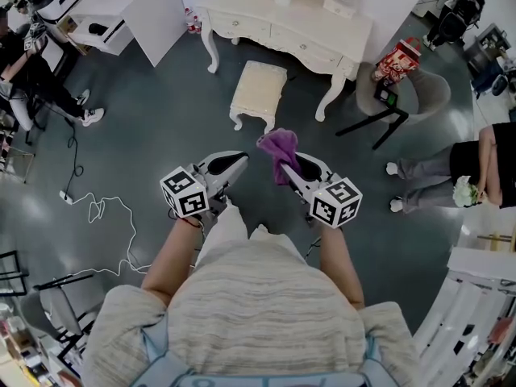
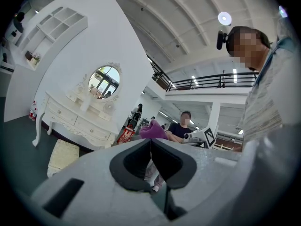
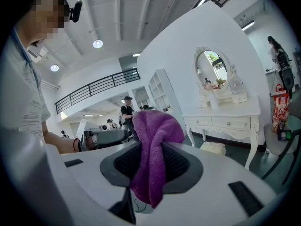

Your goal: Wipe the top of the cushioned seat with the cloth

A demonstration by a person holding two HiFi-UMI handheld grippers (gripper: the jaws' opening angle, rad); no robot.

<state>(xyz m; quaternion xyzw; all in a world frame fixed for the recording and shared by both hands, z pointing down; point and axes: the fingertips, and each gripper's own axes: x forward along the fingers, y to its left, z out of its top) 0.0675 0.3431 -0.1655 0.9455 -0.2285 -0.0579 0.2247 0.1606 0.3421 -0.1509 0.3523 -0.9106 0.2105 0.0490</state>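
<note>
A cream cushioned seat (image 1: 260, 89) stands on the dark floor in front of a white dressing table (image 1: 290, 24); it also shows small in the left gripper view as the seat (image 2: 63, 154) and in the right gripper view as the seat (image 3: 212, 148). My right gripper (image 1: 284, 153) is shut on a purple cloth (image 1: 280, 149), which bunches above the jaws and hangs below them, the cloth (image 3: 153, 152) filling the middle of its own view. My left gripper (image 1: 239, 161) is shut with nothing in it, its jaws meeting in the left gripper (image 2: 150, 142) view. Both are held level, short of the seat.
A grey chair (image 1: 407, 95) with a red-and-white bag (image 1: 397, 59) stands right of the dressing table. A white cable (image 1: 105, 216) lies on the floor at left. People sit at the left and right edges. White shelving (image 1: 476, 313) is at the lower right.
</note>
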